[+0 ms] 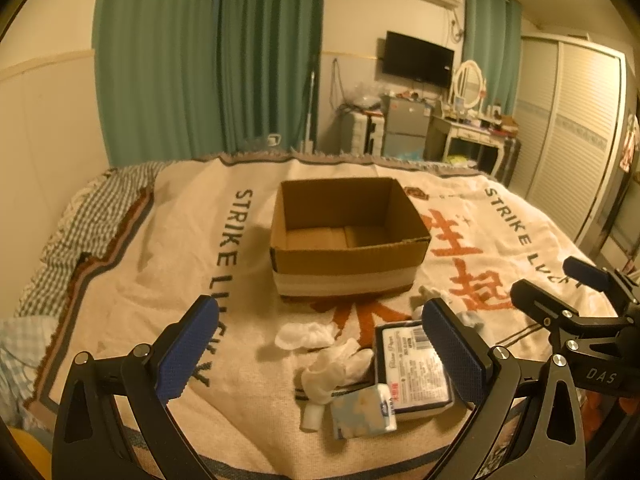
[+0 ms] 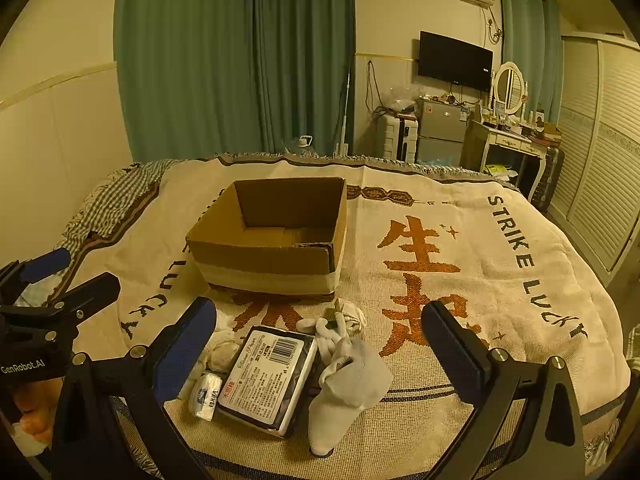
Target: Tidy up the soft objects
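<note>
Your left gripper (image 1: 320, 354) hangs wide apart over the bed (image 1: 132, 280), clamping nothing. Straight ahead of it sits the open cardboard box (image 1: 348, 240). Between its fingers lie crumpled white socks (image 1: 336, 364) and a small tissue pack (image 1: 362, 410), touching the large tissue package (image 1: 412, 372). Your right gripper (image 2: 320, 356) is also spread apart, empty, with that package (image 2: 268, 380) and a grey sock (image 2: 348, 388) just below it.

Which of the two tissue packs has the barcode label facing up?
The big dark-edged tissue pack, lying flat between the socks. The small pack at its left is white and blue with no barcode showing.
</note>
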Demonstrator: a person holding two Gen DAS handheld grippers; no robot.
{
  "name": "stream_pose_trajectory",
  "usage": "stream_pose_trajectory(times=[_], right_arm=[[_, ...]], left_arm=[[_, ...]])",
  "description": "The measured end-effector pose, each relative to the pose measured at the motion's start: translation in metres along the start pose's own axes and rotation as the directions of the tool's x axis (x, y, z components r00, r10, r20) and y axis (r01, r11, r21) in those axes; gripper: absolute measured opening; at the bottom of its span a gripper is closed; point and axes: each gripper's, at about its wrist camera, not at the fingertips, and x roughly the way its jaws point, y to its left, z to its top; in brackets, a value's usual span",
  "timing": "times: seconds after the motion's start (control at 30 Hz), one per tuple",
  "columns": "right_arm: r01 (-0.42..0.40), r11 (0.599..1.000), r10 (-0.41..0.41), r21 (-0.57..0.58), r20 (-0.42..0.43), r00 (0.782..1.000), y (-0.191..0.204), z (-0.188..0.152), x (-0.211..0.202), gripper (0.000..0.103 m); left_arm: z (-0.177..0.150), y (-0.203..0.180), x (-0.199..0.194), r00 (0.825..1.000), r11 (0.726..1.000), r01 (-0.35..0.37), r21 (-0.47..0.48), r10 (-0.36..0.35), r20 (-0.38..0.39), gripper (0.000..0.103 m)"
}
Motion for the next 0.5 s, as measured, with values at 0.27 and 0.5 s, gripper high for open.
stream_pose_trajectory(times=[0.27, 0.5], right_arm=[[-0.001, 1.000, 0.001, -0.001, -0.001, 1.000, -0.0002, 0.0002, 0.0001, 0.103], [-0.001, 1.000, 0.001, 0.000, -0.002, 1.000, 0.0002, 0.0007, 0.0003, 0.103]], left_arm=[[-0.0014, -0.0031, 0.0017, 1.000, 1.000, 0.001, 0.007, -0.001, 0.000, 0.103], [-0.0018, -0.0040, 0.0025, 1.000, 1.000, 0.002, 0.008, -0.002, 0.002, 0.103]])
